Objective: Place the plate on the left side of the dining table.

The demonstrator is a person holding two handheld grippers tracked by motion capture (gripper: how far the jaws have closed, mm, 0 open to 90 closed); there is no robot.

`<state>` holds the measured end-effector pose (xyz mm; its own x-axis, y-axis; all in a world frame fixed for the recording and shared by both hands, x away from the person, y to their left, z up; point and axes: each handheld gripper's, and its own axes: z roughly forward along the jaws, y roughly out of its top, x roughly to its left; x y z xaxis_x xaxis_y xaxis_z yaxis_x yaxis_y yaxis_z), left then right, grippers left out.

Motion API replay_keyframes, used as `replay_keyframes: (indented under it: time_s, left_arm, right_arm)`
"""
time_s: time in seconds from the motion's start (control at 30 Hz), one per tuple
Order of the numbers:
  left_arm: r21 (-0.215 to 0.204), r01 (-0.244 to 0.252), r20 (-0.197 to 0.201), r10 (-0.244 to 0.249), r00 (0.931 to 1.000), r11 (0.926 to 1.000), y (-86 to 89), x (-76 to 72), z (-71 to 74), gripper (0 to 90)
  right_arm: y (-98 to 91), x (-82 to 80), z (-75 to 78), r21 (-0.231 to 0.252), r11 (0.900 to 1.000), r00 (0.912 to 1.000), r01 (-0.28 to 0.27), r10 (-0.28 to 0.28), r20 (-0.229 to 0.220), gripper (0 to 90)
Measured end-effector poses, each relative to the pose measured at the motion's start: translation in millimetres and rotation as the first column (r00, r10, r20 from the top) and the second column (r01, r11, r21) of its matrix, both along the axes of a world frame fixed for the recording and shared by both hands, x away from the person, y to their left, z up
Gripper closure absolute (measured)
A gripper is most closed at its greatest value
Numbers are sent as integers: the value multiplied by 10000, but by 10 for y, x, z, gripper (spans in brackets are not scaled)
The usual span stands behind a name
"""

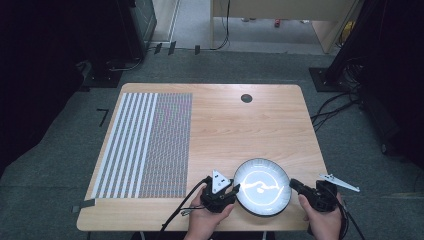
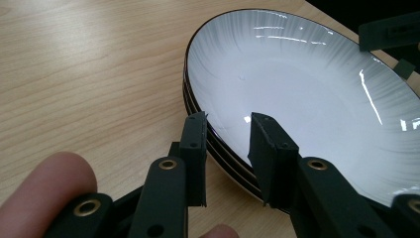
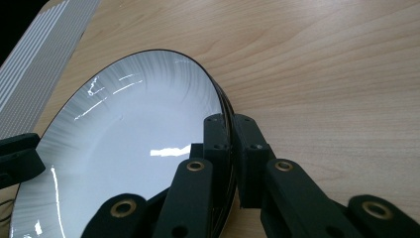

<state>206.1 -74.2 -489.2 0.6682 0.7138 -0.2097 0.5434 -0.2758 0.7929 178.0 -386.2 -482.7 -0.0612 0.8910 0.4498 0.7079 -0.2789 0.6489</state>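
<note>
Stack of glazed plates (image 1: 262, 186), lower centre of the high view: rigid, slippery, breakable, best gripped at opposite rims, as pinched by the right gripper (image 3: 232, 130) and straddled, pads apart, by the left gripper (image 2: 229, 130).

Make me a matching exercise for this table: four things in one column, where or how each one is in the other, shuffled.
Things:
1. left claw
2. right claw
3. striped mat
4. round dark hole

Places and states:
A. near the far edge of the table
B. clamped on the rim of the plates
C. on the left part of the table
D. astride the plates' rim, with a gap showing

Pairs: 1-D, 2-B, 3-C, 4-A
</note>
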Motion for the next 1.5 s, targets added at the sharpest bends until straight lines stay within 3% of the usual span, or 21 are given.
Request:
replay_keyframes:
  time_s: [0.23, 0.33, 0.37, 0.53, 0.7, 0.93, 1.1, 1.17, 1.37, 1.5]
  left_arm:
    - [146, 25, 137, -27, 9999, 9999, -11, -11, 21, 708]
    - [241, 8, 193, -13, 9998, 9997, -29, -20, 21, 714]
    - [264, 18, 219, -24, 9998, 9996, -32, -21, 22, 714]
    - [303, 39, 269, -47, 9996, 9995, -38, -20, 32, 721]
    - [460, 6, 457, -27, 9990, 9989, -52, -30, 50, 739]
    - [592, -76, 600, 41, 9982, 9982, -64, -39, 46, 751]
    - [669, -114, 588, 74, 9982, 9977, -76, -36, 27, 756]
    - [675, -158, 605, 117, 9981, 9976, -79, -37, 21, 755]
    - [688, -169, 633, 125, 9979, 9975, -82, -37, 20, 755]
    - [629, -126, 625, 86, 9980, 9979, -79, -33, 18, 750]
  right_arm:
    - [21, 3, -8, 44, 10000, 10000, 19, -19, -42, 865]
    - [-22, 2, -15, 615, 9980, 9996, 173, -160, -212, 875]
    - [-61, 4, -29, 1015, 9947, 9996, 175, -150, -255, 875]
    - [-79, -4, -19, 1237, 9922, 9998, 178, -169, -80, 872]
    - [-49, 8, -40, 1004, 9948, 9996, 185, -165, -208, 857]
    - [-30, 13, -44, 974, 9950, 9997, 206, -196, -114, 846]
    - [41, 22, -39, 625, 9978, 9997, 231, -236, 61, 821]
    - [79, 23, -32, 385, 9987, 9994, 331, -335, 117, 827]
    - [100, 22, -39, 364, 9966, 9971, 745, -749, 113, 866]
    - [140, 3, -46, 85, 9953, 9947, 969, -971, 329, 875]
